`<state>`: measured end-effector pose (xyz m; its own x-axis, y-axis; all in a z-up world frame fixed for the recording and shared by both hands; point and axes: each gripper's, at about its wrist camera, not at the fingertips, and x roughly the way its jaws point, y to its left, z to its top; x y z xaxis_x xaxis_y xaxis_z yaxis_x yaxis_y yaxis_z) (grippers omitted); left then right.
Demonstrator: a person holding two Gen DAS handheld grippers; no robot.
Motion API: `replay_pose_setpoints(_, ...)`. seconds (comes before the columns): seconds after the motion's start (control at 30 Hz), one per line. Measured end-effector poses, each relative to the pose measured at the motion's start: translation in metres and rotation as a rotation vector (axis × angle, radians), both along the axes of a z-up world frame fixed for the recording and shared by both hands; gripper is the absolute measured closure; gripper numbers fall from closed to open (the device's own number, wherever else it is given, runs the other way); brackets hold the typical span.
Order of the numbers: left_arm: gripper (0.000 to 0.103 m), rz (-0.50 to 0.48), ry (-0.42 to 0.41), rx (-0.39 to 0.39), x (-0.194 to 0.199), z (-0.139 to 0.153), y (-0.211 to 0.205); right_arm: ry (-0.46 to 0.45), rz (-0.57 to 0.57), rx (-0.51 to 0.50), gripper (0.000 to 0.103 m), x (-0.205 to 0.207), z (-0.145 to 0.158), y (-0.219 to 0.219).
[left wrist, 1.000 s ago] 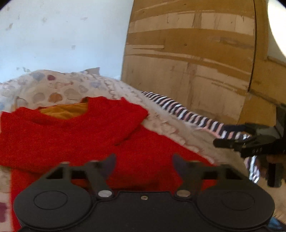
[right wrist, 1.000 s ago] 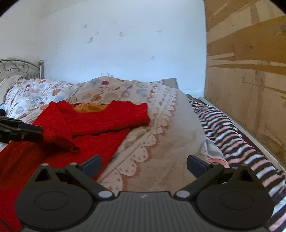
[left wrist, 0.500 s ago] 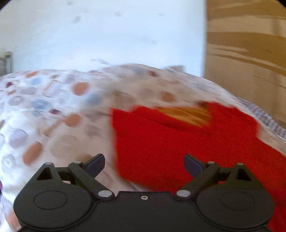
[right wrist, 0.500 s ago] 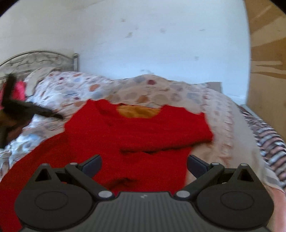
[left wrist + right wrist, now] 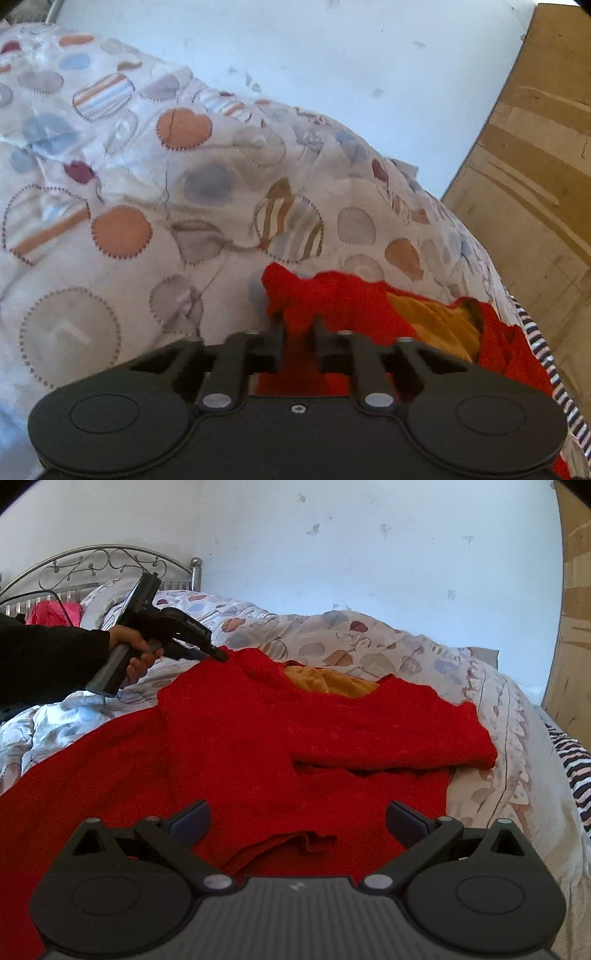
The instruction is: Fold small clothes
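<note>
Left tongs [image 5: 298,325] closing on the shoulder corner of the red sweater [image 5: 295,746] — knit bunched between the fingers. Right tongs [image 5: 297,818] spread, empty, hovering over the hem. Sweater lies flat on the quilted bed [image 5: 424,657], one sleeve across the chest, orange lining at the neck. Soft, light, grippy knit — likely stretches; best held at shoulder seams and hem corners.

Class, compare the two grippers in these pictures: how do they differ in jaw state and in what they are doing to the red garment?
The left gripper is closing, pinching the red garment at its far corner; the right gripper stands wide open, with nothing gripped, over the near edge. Both are black two-finger tools.
</note>
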<state>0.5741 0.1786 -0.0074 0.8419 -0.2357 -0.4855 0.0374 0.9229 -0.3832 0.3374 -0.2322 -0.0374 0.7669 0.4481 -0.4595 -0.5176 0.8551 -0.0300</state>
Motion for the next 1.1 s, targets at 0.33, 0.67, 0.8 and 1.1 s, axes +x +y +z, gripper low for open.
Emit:
replay_pose_setpoints(0.33,0.093,0.12,0.037,0.33,0.01,0.01,-0.034,-0.005,-0.008,-0.035,0.0,0.0,-0.001,0.006)
replay_pose_setpoints(0.67,0.05,0.183,0.048,0.195,-0.013,0.007,-0.011,-0.034,-0.025,-0.079,0.0,-0.005,-0.002,0.009)
replay_pose_setpoints(0.8,0.032,0.199,0.03,0.226,-0.049,0.011,-0.007,-0.074,-0.054,-0.111,0.0,-0.016,0.002,0.009)
replay_pose_setpoints(1.1,0.006,0.174,0.04,0.223,-0.161,0.009,-0.02,-0.05,-0.171,-0.13,0.0,-0.069,0.001,-0.02)
